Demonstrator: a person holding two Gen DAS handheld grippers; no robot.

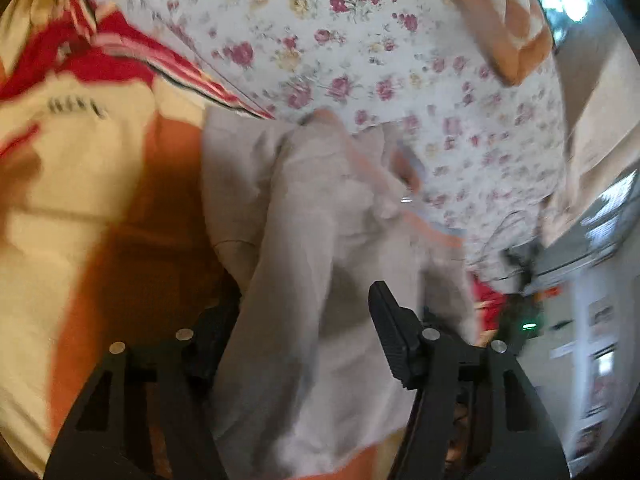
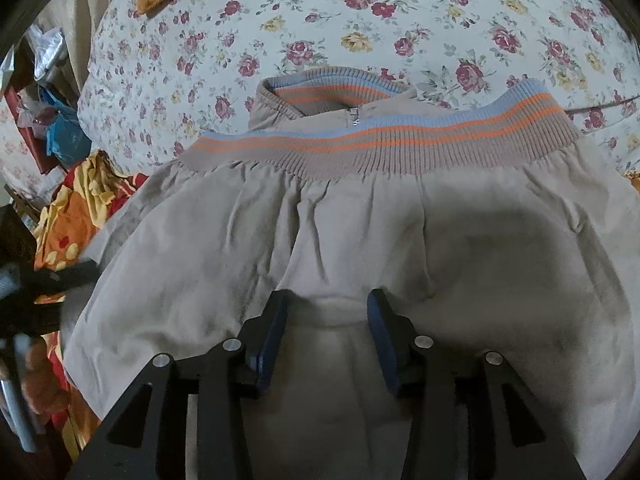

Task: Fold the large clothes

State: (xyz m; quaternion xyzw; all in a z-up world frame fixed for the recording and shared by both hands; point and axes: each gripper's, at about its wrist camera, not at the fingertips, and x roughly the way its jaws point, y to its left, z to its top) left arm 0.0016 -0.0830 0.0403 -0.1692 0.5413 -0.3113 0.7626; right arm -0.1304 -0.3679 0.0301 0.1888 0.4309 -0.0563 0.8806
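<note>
A beige jacket is seen spread over a floral bedsheet, filling the centre and lower half of the right wrist view. Its ribbed hem band, striped in blue and orange, runs across the middle of that frame, and the ribbed collar with a small zipper pull is seen just above it.

The right gripper is seen at the lower centre of its view, its blue-padded fingers partly spread. A raised fold of the beige cloth lies between them, but whether the pads actually press on it cannot be told.

In the left wrist view, which is blurred, the same jacket is shown as a bunched, hanging mass from the centre down to the bottom of the frame. The left gripper is seen at the bottom with its jaws spread; the cloth drapes over the finger at lower left and hides its tip, while the right finger stands clear beside the fabric. No grip on the cloth can be confirmed.

A cream, red and orange blanket is seen at the left of that frame, touching the jacket's edge. An orange checked cushion is shown at the upper right, resting on the sheet.
</note>
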